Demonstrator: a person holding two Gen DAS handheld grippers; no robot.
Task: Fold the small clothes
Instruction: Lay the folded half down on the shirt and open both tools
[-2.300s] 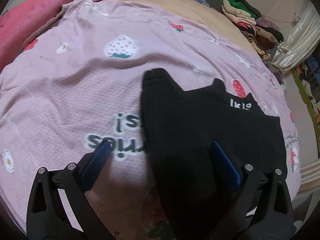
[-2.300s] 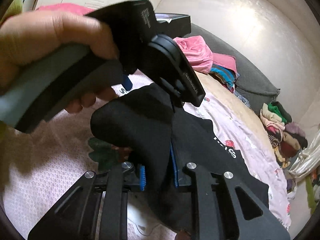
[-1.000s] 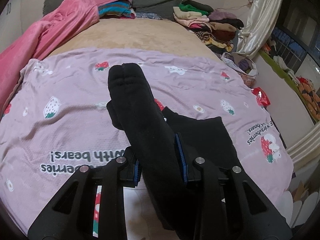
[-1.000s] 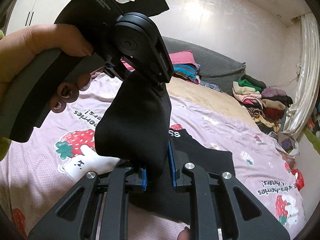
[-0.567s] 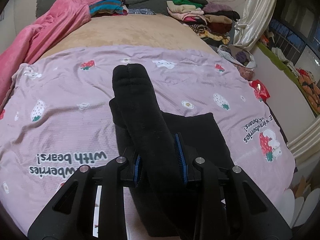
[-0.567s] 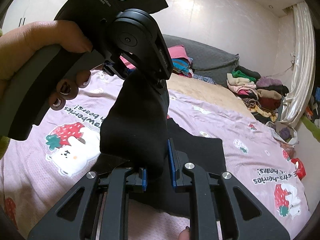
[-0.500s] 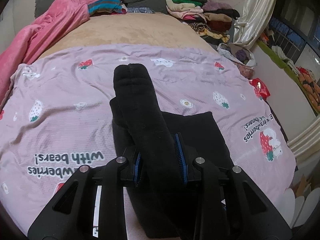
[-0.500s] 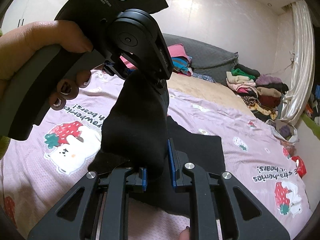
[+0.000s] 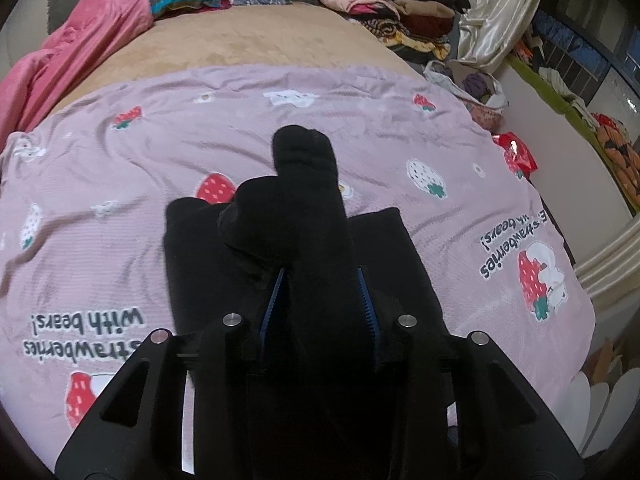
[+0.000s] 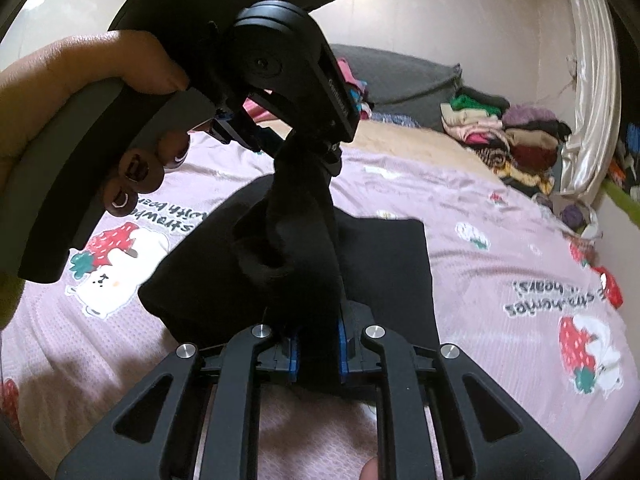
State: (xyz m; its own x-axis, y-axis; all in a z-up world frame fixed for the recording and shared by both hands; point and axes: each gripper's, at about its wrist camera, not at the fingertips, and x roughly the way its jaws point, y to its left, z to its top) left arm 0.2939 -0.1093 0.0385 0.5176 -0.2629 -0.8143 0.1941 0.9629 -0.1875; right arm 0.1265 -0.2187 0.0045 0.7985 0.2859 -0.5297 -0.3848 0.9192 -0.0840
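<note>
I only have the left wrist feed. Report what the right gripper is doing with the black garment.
Observer: The right gripper is shut on the black fabric garment, pinching a bunched strip of it.
Operator: Describe the cloth between the two grippers.
Observer: The strip rises off the bed from the right gripper up to the left gripper, which is clamped on its upper end.
Operator: Confirm what holds the left gripper.
Observer: A bare hand with dark-painted nails grips its grey handle.
</note>
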